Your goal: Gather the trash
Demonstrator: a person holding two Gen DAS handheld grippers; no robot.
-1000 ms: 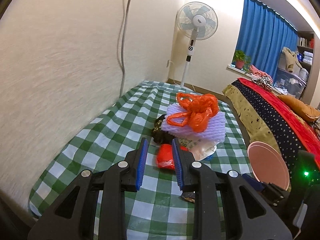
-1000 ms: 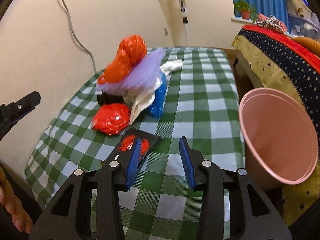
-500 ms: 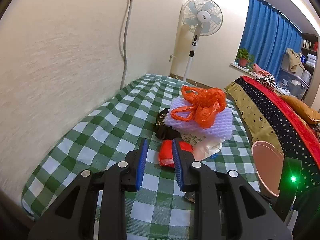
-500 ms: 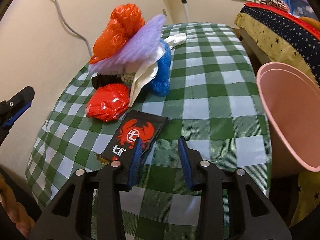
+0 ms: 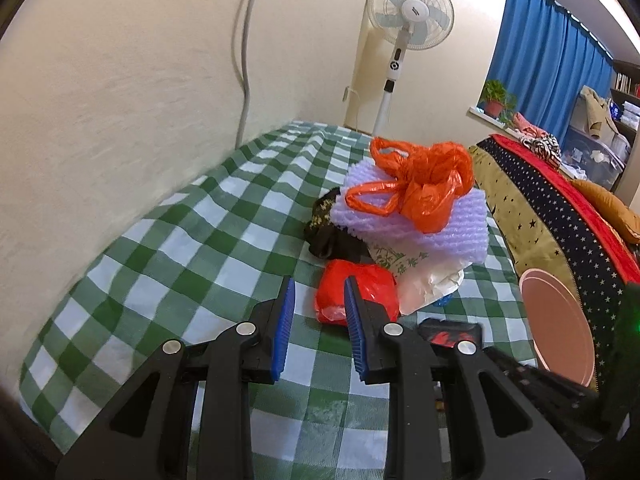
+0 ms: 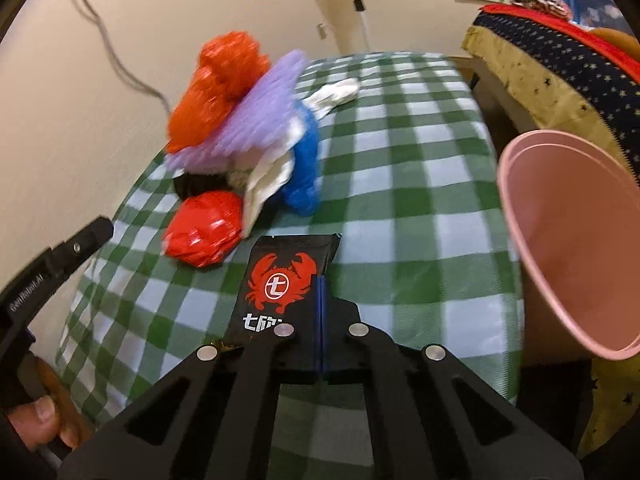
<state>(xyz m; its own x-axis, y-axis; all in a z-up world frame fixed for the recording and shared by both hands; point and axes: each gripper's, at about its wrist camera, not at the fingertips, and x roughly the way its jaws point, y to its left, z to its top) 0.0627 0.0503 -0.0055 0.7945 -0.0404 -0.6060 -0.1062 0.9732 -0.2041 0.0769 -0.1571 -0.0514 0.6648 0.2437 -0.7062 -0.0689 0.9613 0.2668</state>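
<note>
The right tool point(image 6: 321, 280) is pressed together on the edge of the black crab packet point(image 6: 285, 276), whose lower part is hidden behind it. The left tool point(image 5: 319, 300) stands spread and empty above the green-checked bench point(image 5: 200, 240). The pink bin point(image 6: 568, 248), partly cut off, shows nothing inside.

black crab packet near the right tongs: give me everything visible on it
The black crab packet is a flat, glossy foil-like snack pouch printed with a red crab around a white circled letter and white characters below. It lies on the green checked cloth, just in front of the red crumpled bag. The right tongs are shut on its near right edge. Its far seam edge is straight; the near end is hidden behind the tongs.
</note>
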